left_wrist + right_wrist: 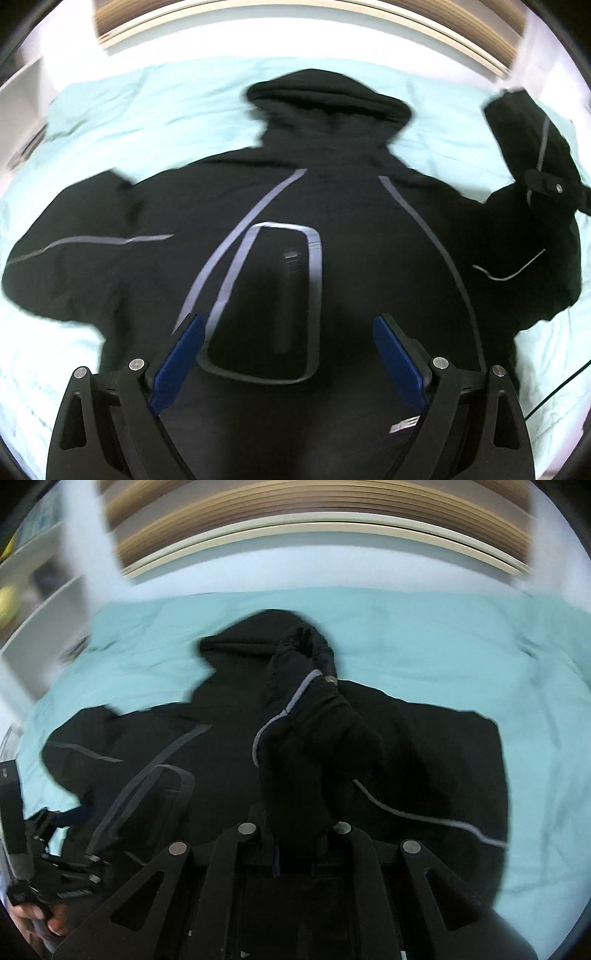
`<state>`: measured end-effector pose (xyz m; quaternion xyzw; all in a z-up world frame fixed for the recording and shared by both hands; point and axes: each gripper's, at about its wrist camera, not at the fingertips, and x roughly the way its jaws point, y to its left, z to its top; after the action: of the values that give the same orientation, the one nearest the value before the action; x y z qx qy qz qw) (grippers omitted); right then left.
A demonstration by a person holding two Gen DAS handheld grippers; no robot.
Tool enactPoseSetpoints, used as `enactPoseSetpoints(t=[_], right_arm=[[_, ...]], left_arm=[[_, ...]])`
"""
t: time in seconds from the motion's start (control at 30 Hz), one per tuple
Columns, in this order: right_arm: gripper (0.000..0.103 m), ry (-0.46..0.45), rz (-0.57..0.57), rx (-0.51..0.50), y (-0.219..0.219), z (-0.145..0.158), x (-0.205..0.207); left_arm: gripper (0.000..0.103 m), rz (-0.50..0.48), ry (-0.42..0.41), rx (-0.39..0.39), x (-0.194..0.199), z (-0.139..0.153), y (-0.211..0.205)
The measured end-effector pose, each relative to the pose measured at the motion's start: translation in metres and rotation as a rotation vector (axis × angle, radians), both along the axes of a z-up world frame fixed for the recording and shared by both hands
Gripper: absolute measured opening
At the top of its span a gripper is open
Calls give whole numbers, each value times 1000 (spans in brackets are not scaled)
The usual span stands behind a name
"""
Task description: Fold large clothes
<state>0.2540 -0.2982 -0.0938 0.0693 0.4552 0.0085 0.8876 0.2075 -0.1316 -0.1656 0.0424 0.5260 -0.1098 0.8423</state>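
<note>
A large black hooded jacket (332, 221) with grey reflective stripes lies back-up on a light blue bed sheet (147, 110), hood (325, 96) pointing away. My left gripper (288, 332) is open and empty, its blue pads hovering over the jacket's lower back. My right gripper (295, 834) is shut on the jacket's right sleeve (306, 723) and holds it lifted above the body. In the left wrist view the raised sleeve (528, 133) and the right gripper (554, 188) show at the far right. The left sleeve (74, 240) lies spread to the left.
A wooden headboard with a white rim (314, 524) bounds the bed's far side. White shelves (44, 583) stand at the left. A thin black cable (554, 391) crosses the sheet at the right. The left gripper and a hand (44, 904) show at lower left in the right wrist view.
</note>
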Motion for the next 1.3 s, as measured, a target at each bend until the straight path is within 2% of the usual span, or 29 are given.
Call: enactPoseSetpoints(t=[0.17,0.23,0.3,0.43,0.5,0.57,0.63,0.7,0.83,0.9,1.0,1.1,1.23,1.3], right_arm=[[11,25,160,22,89,-12,35],[11,70,217,27,125,-30,53],[11,141,260,6,163,-63,70],[12,287,287,-19,196,-123,87],[17,335,294,-55,209,-151,91],[27,333,303,-92,218,-162,91],[29,326,310,-121,221,-162,90],[33,332,323,-110,217,-159,89],[50,327,329,49,183,-129,74],[57,305,315,94,161,-112,60],[58,240,250,114,115,-86,29],[59,247,130,98,66,-75,6],[59,293,-26,69,2,-91,-16],[59,307,-69,82,-9,-97,-21]], left_arm=[[93,93,15,10,1,-9,54],[93,123,26,8,0,-14,74],[93,140,39,13,-1,-19,91],[93,159,45,44,-4,-25,116],[93,167,46,57,-4,-29,127],[93,176,51,59,-2,-32,137],[93,186,56,51,2,-35,146],[93,190,60,33,5,-36,153],[93,156,49,-33,14,-29,153],[93,112,38,-68,21,-25,144],[93,39,27,-114,32,-21,125],[93,-37,34,-183,46,-20,104],[93,-62,70,-249,73,-33,82],[93,-32,110,-245,89,-48,77]])
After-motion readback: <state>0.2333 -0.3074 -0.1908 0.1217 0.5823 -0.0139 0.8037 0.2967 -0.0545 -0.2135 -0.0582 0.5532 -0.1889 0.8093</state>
